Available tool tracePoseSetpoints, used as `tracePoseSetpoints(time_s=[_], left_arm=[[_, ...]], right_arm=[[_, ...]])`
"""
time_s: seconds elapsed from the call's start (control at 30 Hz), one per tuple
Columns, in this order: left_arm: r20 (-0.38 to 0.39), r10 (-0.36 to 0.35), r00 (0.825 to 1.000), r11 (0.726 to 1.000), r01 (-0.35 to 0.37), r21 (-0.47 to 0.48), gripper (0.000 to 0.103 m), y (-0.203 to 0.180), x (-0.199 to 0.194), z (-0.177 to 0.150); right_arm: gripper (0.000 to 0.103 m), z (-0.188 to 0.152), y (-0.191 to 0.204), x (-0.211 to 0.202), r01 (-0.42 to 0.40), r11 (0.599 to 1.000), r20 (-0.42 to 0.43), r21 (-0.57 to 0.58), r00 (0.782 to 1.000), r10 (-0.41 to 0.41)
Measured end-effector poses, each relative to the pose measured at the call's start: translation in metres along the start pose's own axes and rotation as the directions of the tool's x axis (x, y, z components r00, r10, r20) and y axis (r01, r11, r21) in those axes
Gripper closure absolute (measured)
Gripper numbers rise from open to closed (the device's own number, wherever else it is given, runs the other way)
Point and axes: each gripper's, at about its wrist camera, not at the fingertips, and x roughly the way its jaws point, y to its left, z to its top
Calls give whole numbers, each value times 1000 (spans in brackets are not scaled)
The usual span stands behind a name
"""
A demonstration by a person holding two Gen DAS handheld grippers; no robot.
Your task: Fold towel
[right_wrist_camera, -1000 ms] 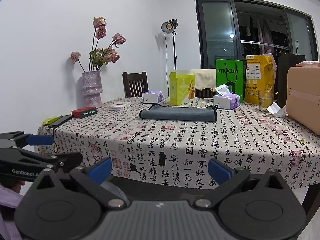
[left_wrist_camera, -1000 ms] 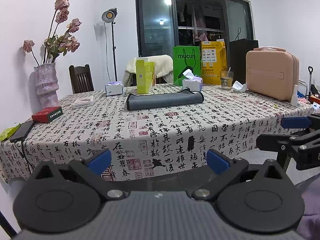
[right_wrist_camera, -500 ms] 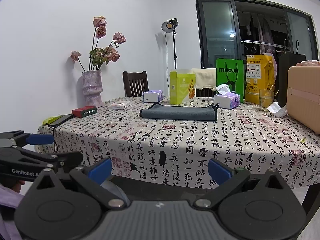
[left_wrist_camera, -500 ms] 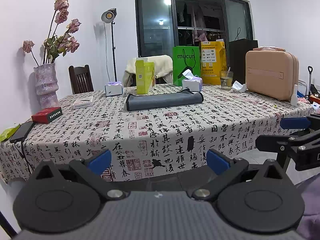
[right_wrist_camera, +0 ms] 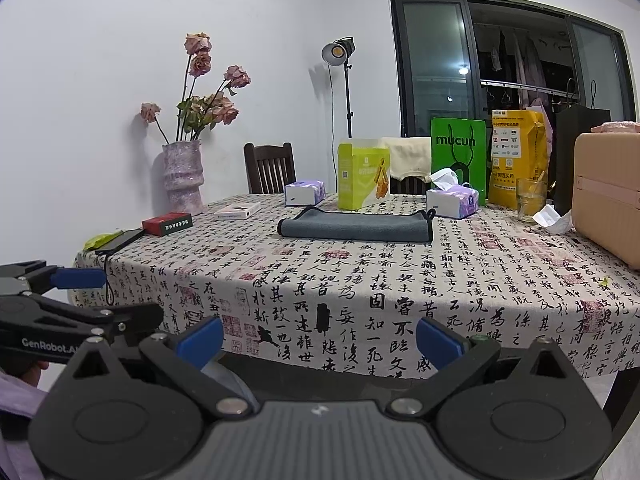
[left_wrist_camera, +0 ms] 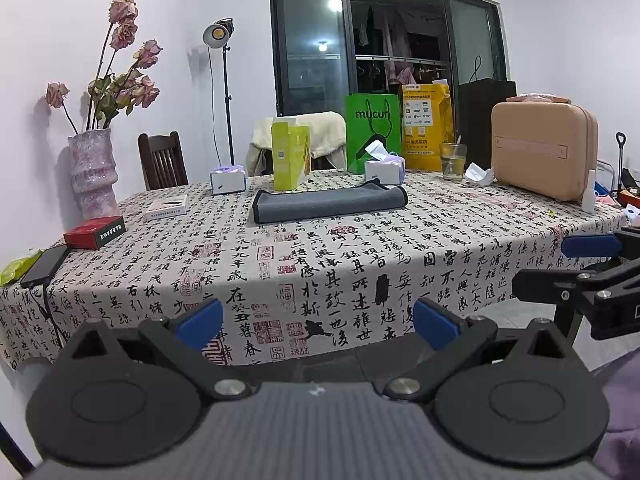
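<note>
Matte black plastic forms both handheld grippers. The left gripper [left_wrist_camera: 318, 322] carries 2 blue pads [left_wrist_camera: 200, 322] on angled black finger arms, each arm pivoting on a silver screw [left_wrist_camera: 229, 387] above a ribbed grey housing flanked by 2 round black discs. The right gripper [right_wrist_camera: 318, 338] matches it: blue fingertips [right_wrist_camera: 436, 340], silver pivot screws, a small white logo on the grey ribbing. White lettering reading "GenRobot.AI" marks the left gripper's side in the right wrist view. A lilac sleeve [right_wrist_camera: 16, 394] and a sliver of skin show beneath it.
</note>
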Motion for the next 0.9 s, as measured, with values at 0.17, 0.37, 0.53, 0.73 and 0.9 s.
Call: tracePoseSetpoints(time_s=[0.17, 0.37, 0.53, 0.73, 0.9], left_arm=[[0, 1, 1000, 1000, -1, 0, 0, 0, -1, 0], [0, 1, 1000, 1000, -1, 0, 0, 0, 0, 0], [-2, -3, 1000, 1000, 3, 0, 0, 0, 0, 0], [-1, -3, 1000, 1000, 3, 2, 0, 0, 1, 0], [1, -2, 1000, 1000, 2, 3, 0, 0, 1, 0]], right_arm=[[0, 1, -2, 0, -3, 1000, -3, -1, 1000, 3], [0, 2, -3, 1, -7, 1000, -9, 0, 1000, 7], [0, 2, -3, 1, -7, 1000, -9, 1, 1000, 7], [0, 2, -2, 1, -6, 1000, -10, 3, 1000, 6], [0, 2, -3, 2, -4, 1000, -10, 9, 1000, 4]])
